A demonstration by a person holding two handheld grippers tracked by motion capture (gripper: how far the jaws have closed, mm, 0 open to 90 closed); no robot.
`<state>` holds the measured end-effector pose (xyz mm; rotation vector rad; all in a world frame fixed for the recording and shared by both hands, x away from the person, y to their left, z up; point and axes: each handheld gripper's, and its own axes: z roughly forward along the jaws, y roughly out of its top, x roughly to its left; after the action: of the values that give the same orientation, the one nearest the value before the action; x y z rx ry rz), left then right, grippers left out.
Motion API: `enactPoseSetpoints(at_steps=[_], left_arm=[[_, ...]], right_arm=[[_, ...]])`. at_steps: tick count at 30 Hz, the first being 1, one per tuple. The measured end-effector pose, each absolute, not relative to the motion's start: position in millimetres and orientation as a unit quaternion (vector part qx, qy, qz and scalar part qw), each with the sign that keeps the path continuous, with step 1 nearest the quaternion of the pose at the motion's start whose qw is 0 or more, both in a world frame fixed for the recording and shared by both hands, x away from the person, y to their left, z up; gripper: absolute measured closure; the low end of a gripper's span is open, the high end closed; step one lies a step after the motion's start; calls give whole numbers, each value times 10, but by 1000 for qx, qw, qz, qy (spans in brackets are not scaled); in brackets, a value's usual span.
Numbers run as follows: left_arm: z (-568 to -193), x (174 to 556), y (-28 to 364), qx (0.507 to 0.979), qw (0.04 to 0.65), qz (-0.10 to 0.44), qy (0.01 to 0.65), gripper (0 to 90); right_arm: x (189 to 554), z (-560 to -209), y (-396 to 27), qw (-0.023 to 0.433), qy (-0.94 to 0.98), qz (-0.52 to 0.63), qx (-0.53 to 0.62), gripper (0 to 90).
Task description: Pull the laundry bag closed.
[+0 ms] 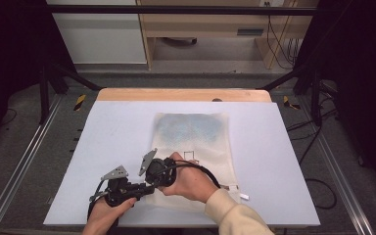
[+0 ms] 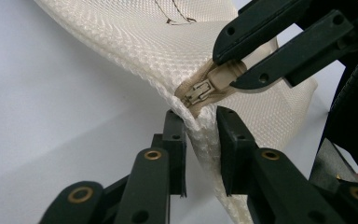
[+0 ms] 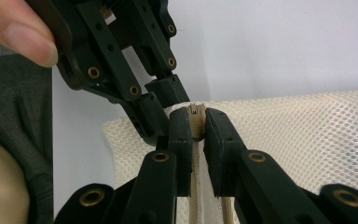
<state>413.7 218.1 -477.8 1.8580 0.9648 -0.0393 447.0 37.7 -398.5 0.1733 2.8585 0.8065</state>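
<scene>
A cream mesh bag (image 1: pixel 196 132) lies flat on the pale mat, with a tan zipper along its near edge. Both grippers meet at its near left corner. My left gripper (image 2: pixel 200 135) is shut on the bag's woven edge just below the zipper slider (image 2: pixel 200 91), and the fabric fills the gap between its pads. My right gripper (image 3: pixel 195 123) is shut on the tan zipper pull (image 3: pixel 195 116). In the left gripper view the right gripper (image 2: pixel 228 70) comes in from the upper right, clamped on the pull. In the high view the left gripper (image 1: pixel 142 188) and right gripper (image 1: pixel 152 180) nearly touch.
The pale mat (image 1: pixel 117 137) covers the table and a wooden strip (image 1: pixel 183 94) shows at its far edge. A small white tab (image 1: pixel 244 197) lies by the bag's near right corner. Black frame struts and metal rails flank the table. A fingertip (image 3: pixel 23 32) shows at the upper left.
</scene>
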Motion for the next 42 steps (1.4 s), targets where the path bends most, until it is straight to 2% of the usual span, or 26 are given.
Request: enactPoseSetpoints(at_steps=[20, 42], left_arm=[[-4775, 4152, 2201, 773, 489, -7, 404, 833], [-4767, 4150, 2214, 775, 484, -10, 405, 847]], right_arm=[[4464, -4043, 363, 94, 956, 275, 51, 815], [4418, -4174, 293, 112, 951, 282, 52, 818]])
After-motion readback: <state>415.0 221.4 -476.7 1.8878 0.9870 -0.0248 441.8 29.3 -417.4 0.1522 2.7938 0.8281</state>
